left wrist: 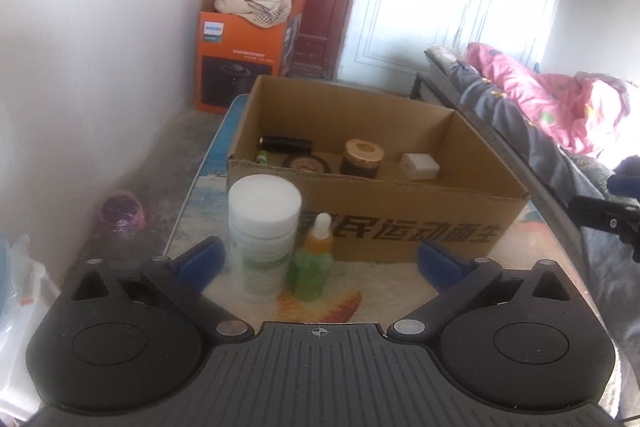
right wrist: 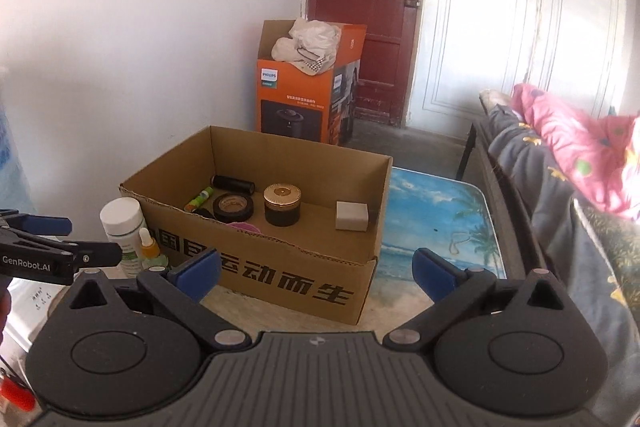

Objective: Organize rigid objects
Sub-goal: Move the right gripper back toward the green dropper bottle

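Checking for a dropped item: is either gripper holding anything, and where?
Nothing is held. Left gripper and right gripper are both open and empty.

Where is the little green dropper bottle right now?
The green dropper bottle stands upright on the table outside the cardboard box, just in front of its near wall, right beside the taller white-capped bottle. In the left wrist view it sits between the open fingers.

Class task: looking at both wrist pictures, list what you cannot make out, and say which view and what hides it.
- White bottle label: left view, blurred.
- Pink thing in the cardboard box: right view, the box's front wall hides most of it.
- Dropper bottle base: right view, hidden behind the right gripper.
- Orange box small print: both views, too small.
- Left gripper: right view, cut off by the left edge.
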A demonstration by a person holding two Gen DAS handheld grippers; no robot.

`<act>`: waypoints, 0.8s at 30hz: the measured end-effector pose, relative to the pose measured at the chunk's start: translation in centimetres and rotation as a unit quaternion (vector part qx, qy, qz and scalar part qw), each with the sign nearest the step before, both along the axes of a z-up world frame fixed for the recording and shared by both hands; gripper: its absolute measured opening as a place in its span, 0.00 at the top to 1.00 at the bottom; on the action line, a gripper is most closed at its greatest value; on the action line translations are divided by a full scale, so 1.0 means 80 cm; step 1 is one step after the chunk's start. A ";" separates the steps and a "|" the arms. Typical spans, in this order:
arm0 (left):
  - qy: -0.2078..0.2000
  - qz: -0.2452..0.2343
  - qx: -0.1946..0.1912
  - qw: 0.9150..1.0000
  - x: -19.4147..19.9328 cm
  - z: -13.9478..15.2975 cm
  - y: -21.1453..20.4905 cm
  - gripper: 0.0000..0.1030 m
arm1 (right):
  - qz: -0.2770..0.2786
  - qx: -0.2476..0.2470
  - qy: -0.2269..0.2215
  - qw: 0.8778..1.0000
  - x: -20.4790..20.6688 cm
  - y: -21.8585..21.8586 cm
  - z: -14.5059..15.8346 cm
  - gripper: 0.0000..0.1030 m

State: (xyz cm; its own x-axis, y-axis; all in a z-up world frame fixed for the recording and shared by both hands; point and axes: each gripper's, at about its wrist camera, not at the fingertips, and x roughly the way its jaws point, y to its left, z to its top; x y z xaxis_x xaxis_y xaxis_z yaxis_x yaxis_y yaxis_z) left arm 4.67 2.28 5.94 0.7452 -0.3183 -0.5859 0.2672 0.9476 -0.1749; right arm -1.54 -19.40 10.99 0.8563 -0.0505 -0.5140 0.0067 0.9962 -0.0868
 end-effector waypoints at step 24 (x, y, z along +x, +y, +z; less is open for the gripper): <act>-0.044 -0.089 0.037 0.994 -0.003 -0.089 -0.013 0.09 | 0.144 0.144 0.049 0.978 0.107 0.097 -0.085 0.19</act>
State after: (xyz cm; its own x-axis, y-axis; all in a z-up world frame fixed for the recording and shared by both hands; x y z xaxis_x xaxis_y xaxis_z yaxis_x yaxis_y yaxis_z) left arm 4.43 1.21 -1.14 0.7299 -0.4086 -0.5480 0.4438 0.8930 -0.0749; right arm 6.99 -11.62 4.18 0.7589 0.3450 -0.5523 -0.2723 0.9386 0.2121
